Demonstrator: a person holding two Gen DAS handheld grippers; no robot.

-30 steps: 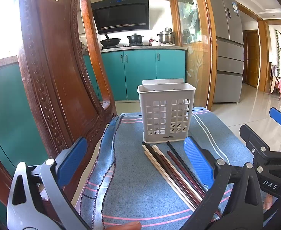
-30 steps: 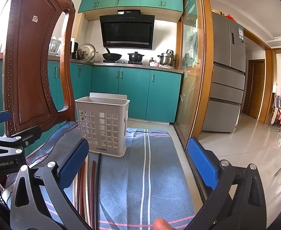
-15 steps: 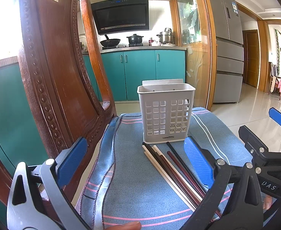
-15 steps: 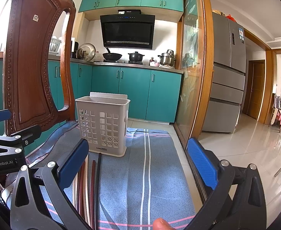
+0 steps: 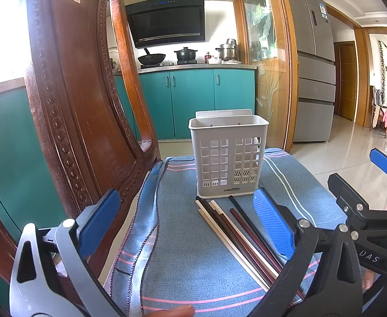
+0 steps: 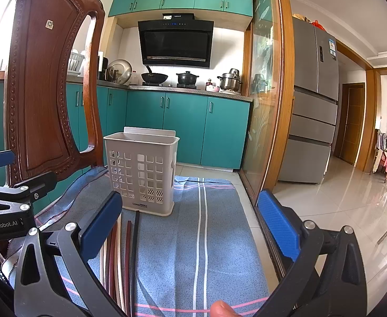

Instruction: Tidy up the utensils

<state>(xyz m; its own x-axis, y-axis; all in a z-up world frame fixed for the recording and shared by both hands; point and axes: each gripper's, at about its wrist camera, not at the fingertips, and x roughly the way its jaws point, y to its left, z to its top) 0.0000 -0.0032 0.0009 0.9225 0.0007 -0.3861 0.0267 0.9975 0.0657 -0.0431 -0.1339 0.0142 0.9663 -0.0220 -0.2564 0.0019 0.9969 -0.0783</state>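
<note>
A white perforated utensil basket (image 5: 227, 155) (image 6: 140, 174) stands upright and empty on a blue striped cloth (image 5: 193, 259) (image 6: 201, 237). Just in front of it lie several chopsticks (image 5: 235, 235) (image 6: 122, 251), cream, dark red and black, side by side. My left gripper (image 5: 185, 227) hovers open above the cloth, its right pad over the chopsticks' near ends. My right gripper (image 6: 190, 224) is open too, to the right of the chopsticks, with its left pad (image 6: 101, 224) over them. Each gripper shows at the edge of the other's view.
A carved wooden chair back (image 5: 69, 100) (image 6: 48, 79) rises close on the left of the cloth. Beyond are teal kitchen cabinets (image 6: 188, 129), a glass sliding door (image 6: 264, 100) and a grey fridge (image 6: 312, 105). Tiled floor (image 6: 338, 200) drops away to the right.
</note>
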